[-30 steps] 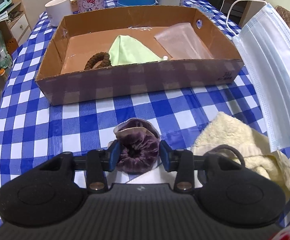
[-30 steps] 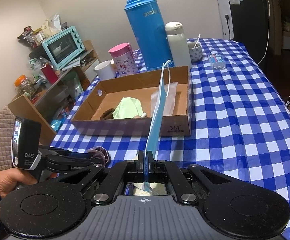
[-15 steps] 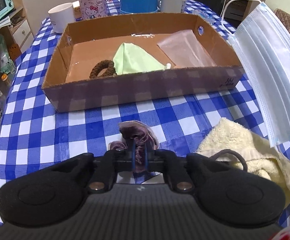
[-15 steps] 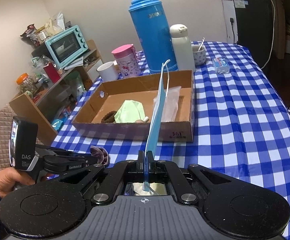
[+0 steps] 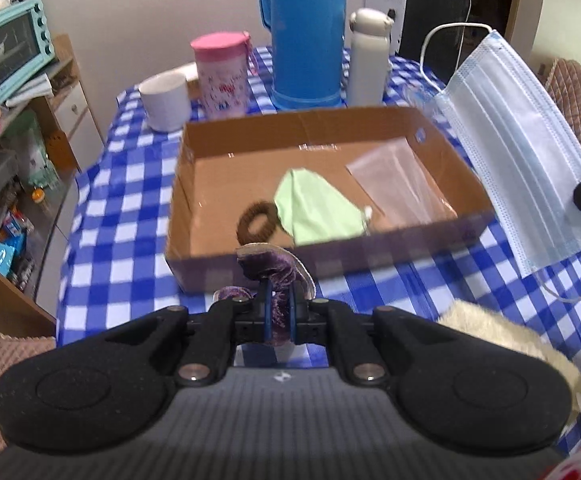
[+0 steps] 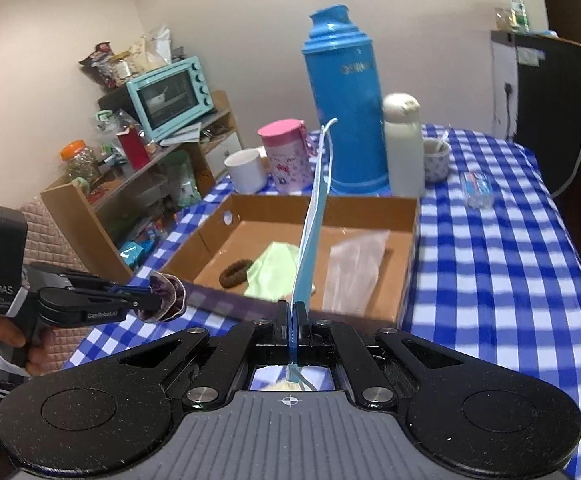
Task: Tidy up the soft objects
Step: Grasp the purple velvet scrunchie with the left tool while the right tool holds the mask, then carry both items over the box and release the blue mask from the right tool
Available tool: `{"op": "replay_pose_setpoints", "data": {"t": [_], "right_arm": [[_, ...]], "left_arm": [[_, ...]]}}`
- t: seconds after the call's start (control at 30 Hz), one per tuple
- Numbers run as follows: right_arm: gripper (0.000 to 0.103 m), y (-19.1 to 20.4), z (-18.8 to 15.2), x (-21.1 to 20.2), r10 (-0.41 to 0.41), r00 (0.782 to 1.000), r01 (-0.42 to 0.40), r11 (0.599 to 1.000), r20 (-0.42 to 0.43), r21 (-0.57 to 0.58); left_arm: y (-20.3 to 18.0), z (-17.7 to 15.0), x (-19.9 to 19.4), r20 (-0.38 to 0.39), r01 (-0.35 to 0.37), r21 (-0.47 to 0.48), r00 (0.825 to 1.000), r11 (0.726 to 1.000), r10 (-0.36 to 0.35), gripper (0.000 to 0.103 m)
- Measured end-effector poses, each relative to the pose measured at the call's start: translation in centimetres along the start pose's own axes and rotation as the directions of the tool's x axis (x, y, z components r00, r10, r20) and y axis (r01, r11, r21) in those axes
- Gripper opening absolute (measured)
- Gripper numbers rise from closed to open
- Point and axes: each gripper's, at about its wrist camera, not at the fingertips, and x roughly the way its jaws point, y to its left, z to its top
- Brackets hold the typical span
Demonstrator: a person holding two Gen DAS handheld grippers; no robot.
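- Your left tongs [image 5: 277,314] are clamped on the purple scrunchie [image 5: 268,266], clear of the table.
- Your right tongs [image 6: 291,320] pinch the blue face mask [image 6: 310,232] before the cardboard box [image 6: 408,236].

Between the left gripper's [image 5: 277,312] fingers, much of the purple scrunchie [image 5: 268,270] is hidden; beyond them the cardboard box [image 5: 250,264] front blurs
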Motion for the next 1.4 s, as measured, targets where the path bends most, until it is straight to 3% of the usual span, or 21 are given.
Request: {"op": "replay_pose_setpoints", "data": {"t": [0.23,0.6,1.1,1.27,1.4], "right_arm": [[0.0,-0.3,1.8,1.5,0.039,0.999,-0.039,0.999,0.011,-0.011],[0.0,-0.9,4.6,4.6,0.088,0.995,-0.081,0.989,0.054,-0.122],[0.0,-1.7,6.0,11.4,0.195,0.979,-0.178,0.961,0.063,-0.211],[0.0,-3.0,4.6,14.6,0.178,0.984,-0.18,0.966,-0.025,-0.184],[0.0,-4.9,2.7,16.3,0.159,0.98,-0.17,0.981,-0.116,-0.096]], "left_arm": [[0.4,2.1,0.2,0.038,-0.01,0.007,0.999,1.0,0.01,0.007],[1.2,5.1,1.3,0.078,-0.025,0.004,0.997,1.0,0.025,0.007],[1.9,6.2,4.6,0.049,-0.029,-0.009,0.998,1.0,0.029,0.007],[2.0,6.2,5.8,0.031,-0.03,-0.008,0.999,1.0,0.031,0.007],[2.2,6.3,6.5,0.021,-0.029,-0.007,0.999,1.0,0.029,0.007]]}}
